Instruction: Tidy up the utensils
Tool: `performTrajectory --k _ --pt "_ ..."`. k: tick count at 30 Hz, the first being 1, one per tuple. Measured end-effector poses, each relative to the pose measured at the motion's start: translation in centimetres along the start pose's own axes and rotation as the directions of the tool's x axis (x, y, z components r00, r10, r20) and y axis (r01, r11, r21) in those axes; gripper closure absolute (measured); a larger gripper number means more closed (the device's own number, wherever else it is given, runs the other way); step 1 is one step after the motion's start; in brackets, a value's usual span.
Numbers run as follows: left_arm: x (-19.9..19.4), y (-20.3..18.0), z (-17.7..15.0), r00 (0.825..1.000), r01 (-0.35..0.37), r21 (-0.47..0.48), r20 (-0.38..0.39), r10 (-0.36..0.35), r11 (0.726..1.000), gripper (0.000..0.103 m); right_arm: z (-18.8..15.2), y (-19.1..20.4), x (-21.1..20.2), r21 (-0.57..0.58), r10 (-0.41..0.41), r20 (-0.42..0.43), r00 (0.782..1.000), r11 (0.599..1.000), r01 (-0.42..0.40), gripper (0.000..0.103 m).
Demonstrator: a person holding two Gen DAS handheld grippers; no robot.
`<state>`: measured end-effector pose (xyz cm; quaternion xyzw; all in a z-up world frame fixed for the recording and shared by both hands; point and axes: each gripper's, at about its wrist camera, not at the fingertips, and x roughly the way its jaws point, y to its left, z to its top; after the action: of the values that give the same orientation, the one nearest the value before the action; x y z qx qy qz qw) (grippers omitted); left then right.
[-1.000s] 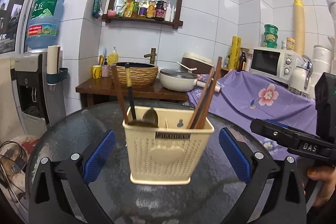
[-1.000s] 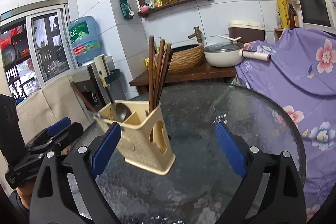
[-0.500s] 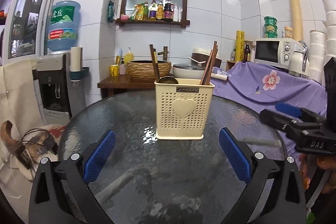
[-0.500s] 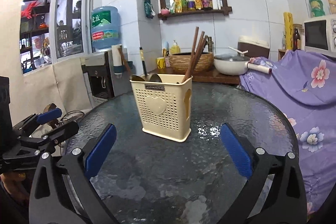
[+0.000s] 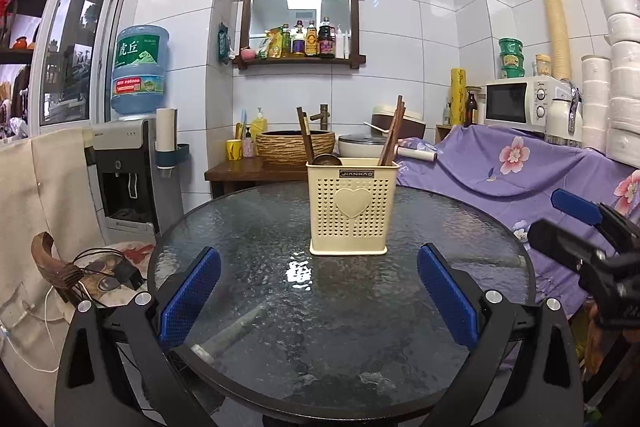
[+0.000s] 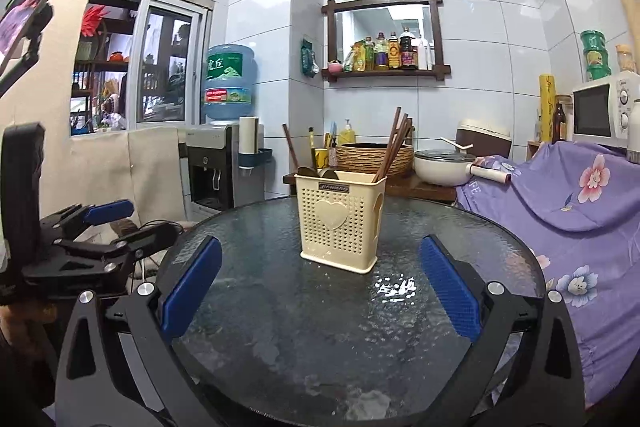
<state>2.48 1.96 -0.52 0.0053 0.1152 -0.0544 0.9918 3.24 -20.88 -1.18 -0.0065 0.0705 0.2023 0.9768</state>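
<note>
A cream perforated utensil holder (image 5: 352, 207) (image 6: 340, 221) with a heart on its front stands upright on the round glass table (image 5: 340, 307) (image 6: 280, 327). Brown chopsticks (image 5: 392, 131) (image 6: 394, 143) lean out of its right compartment. Dark spoons (image 5: 326, 159) (image 6: 306, 171) and long handles rise from its left one. My left gripper (image 5: 318, 293) is open, well short of the holder, nothing between its blue pads. My right gripper (image 6: 320, 289) is open too, equally far back and empty. Each gripper shows at the edge of the other's view.
A purple flowered cloth (image 5: 520, 171) covers the counter at the right, with a microwave (image 5: 518, 101) on it. Behind the table stand a wooden side table with a woven basin (image 5: 294, 145) and a white pan (image 6: 440, 167). A water dispenser (image 5: 124, 167) and cables lie at the left.
Both grippers have drawn back from the utensil holder, which now looks smaller and farther away. The right view has swung round to face the holder's front. Both stay open and empty.
</note>
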Motion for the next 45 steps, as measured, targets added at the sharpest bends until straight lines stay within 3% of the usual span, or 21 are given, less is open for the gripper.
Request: performTrajectory --k 45 --pt "-1.1 0.1 0.3 0.999 0.027 -0.019 0.023 -0.027 0.999 0.006 0.2 -0.9 -0.5 0.014 -0.015 -0.002 1.0 1.0 0.015 0.006"
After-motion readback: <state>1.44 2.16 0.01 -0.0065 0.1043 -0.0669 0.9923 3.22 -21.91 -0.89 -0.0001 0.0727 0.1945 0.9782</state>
